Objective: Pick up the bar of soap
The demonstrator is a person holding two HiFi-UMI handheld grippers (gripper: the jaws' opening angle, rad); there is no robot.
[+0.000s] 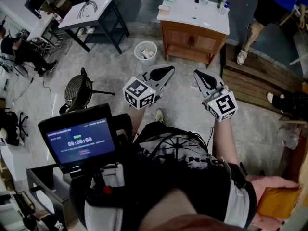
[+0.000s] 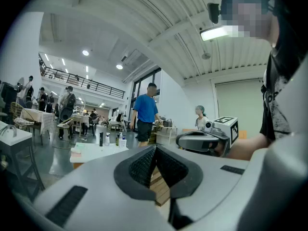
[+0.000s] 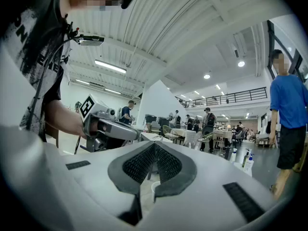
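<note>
A small pale bar of soap [image 1: 165,7] lies at the left end of the white countertop [image 1: 192,14] of a wooden vanity, far ahead of both grippers. In the left gripper view the soap [image 2: 76,149] shows on the same countertop [image 2: 94,153], beside several bottles [image 2: 108,139]. My left gripper [image 1: 168,70] [image 2: 155,148] is held in the air, shut and empty. My right gripper [image 1: 198,75] [image 3: 155,146] floats beside it, shut with nothing in it. Each one shows in the other's view: right gripper [image 2: 202,141], left gripper [image 3: 111,129].
A white waste bin [image 1: 146,50] stands on the floor left of the vanity. A black chair [image 1: 78,89] and a white-topped table [image 1: 89,11] are further left. A wooden platform [image 1: 260,81] lies to the right, with a person in blue [image 1: 274,4] next to it.
</note>
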